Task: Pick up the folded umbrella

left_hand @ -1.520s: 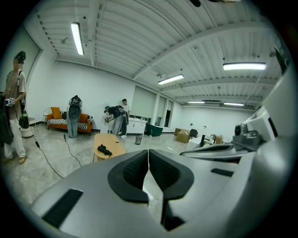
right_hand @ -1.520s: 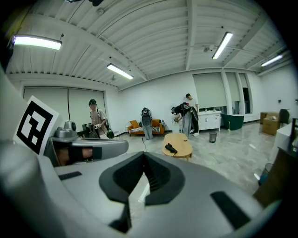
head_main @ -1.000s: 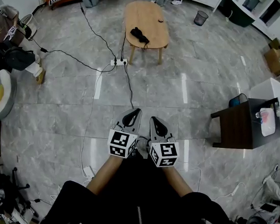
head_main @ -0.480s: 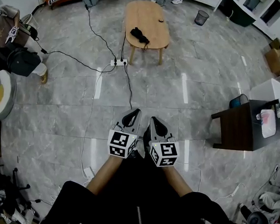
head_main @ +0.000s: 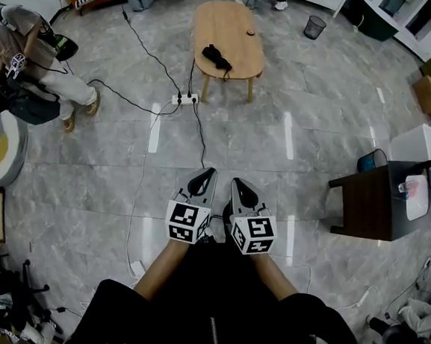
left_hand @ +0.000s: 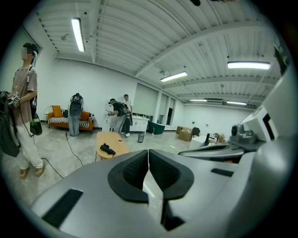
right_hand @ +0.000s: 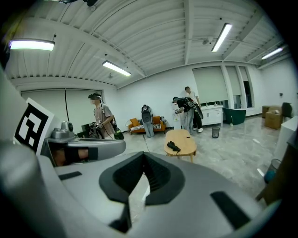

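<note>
Folded umbrella (head_main: 216, 56): black, lying on the oval wooden table (head_main: 240, 20), close to its left long edge and toward the end nearer the person carrying the tools. Left hand-held gripper (head_main: 205, 175) and right hand-held gripper (head_main: 239, 188): side by side over the grey tiled floor (head_main: 316, 139), well apart from the table, each with jaws pressed together and nothing between them. Power strip (head_main: 185, 96): on the floor, just beside the table's near end.

Black folded umbrella (head_main: 216, 55) on oval wooden table (head_main: 240, 23)
</note>
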{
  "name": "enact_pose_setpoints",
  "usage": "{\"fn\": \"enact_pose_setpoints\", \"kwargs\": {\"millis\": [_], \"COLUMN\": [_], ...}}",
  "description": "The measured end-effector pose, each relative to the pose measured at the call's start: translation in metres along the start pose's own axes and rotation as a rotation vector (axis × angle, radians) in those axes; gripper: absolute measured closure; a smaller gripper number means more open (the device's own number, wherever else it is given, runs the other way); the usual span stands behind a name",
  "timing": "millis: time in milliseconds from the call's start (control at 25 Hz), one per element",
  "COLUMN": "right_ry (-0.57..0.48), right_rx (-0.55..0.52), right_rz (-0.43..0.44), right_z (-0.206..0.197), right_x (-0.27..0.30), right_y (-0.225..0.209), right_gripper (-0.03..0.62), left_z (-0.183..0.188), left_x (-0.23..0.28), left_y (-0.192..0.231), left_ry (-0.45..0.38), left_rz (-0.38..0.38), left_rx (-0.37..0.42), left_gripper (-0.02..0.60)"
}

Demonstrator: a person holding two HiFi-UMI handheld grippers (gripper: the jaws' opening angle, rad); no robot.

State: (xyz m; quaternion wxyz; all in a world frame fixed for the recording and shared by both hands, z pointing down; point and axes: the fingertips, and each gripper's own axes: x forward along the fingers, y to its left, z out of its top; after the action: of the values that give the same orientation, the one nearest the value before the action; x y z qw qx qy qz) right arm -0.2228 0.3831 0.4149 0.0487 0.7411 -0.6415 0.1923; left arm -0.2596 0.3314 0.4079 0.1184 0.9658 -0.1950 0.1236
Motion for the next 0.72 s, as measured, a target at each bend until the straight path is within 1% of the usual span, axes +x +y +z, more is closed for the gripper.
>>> {"fn": "enact_pose_setpoints", "kwargs": {"millis": [240,720], "right_ry": [-0.001,-0.001], "right_rx": [0.008,0.022], "right_rz": [0.015,0.049], "right_z": [0.018,0.062], "right_x": [0.031,0.087], "right_y": [-0.022,-0.084], "right_gripper": [0.583,0.583], "left_z": [0.013,0.05], "left_x": [0.034,0.113], "left_y": [0.014,0.032], "left_ry": [0.007,0.023], "left_rz": [0.012,0.048], "left_rx": [0.003,0.007], "left_gripper": [0.565,0.565]}}
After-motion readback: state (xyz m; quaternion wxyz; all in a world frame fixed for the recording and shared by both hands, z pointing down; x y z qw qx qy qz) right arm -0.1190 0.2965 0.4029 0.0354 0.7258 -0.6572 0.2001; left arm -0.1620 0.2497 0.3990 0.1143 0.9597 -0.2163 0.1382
